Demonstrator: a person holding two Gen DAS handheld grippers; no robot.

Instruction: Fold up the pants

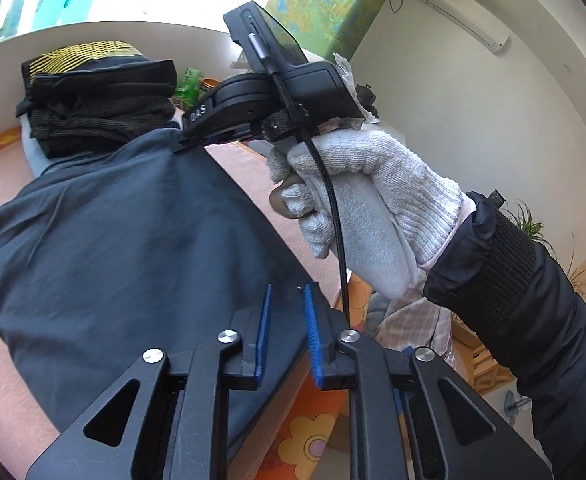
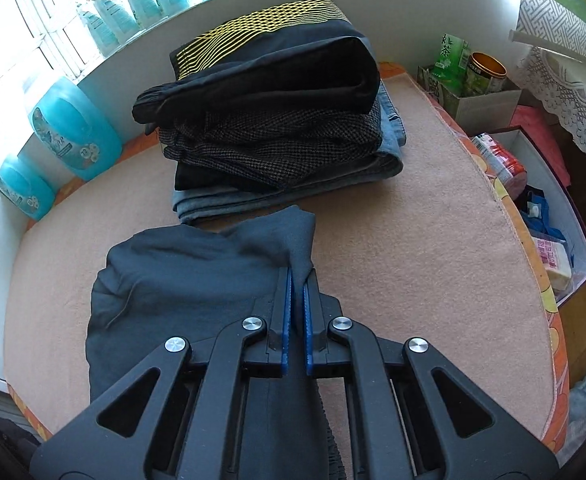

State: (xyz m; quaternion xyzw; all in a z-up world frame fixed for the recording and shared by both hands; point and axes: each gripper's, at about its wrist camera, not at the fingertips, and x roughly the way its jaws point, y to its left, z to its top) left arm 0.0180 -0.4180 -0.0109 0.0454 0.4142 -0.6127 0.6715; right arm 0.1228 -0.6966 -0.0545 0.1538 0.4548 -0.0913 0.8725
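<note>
"DAS" in pale letters on black body of right gripper [image 1: 197, 120], seen from left wrist view.

Green drink carton [image 2: 449, 56] by table's far right corner carries large Chinese characters, lower one reading "茶"; upper one only partly legible.

Red Chinese print on pale packet [image 2: 553, 260] inside open white box [image 2: 585, 248] at right: too small to read.

Blue detergent bottles [image 2: 73, 128] along window wall bear floral labels with script too blurred to read.
</note>
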